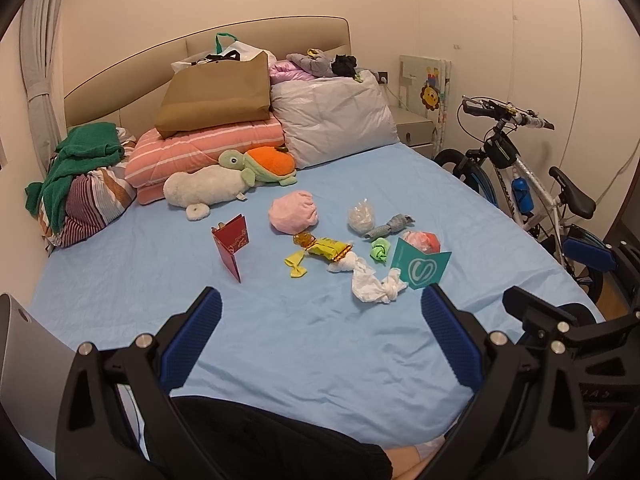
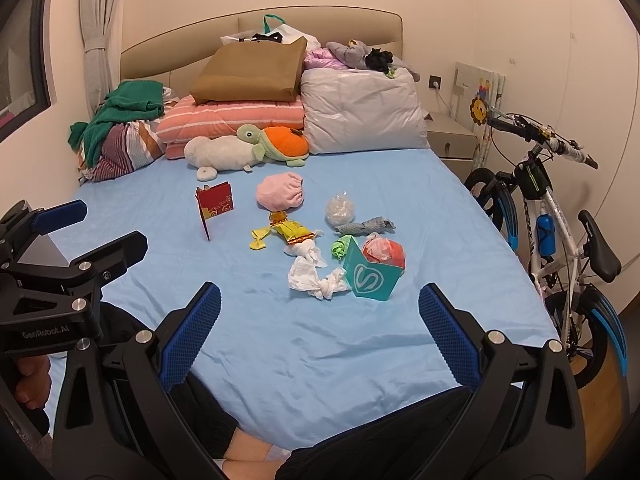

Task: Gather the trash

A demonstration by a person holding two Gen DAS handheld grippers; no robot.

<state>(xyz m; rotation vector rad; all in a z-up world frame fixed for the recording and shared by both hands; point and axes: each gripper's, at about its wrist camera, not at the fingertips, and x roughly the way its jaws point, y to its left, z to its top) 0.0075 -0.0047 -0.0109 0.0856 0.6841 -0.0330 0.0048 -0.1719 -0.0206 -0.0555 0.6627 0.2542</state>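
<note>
Both tools empty, fingers spread wide: left gripper (image 1: pixel 320 336) and right gripper (image 2: pixel 319 330) low in frame over bare blue sheet (image 1: pixel 280 340). Trash sits mid-frame; nearest is the white tissue (image 2: pixel 310 278), touching the teal card (image 2: pixel 372 278). Suggest right goes first w/ tissue: pinch its knotted end, avoid snagging sheet

A home bedroom: blue-sheeted bed (image 1: pixel 280 340), headboard (image 1: pixel 160 64), pillows (image 1: pixel 332 116), plush turtle (image 1: pixel 264 164)
</note>
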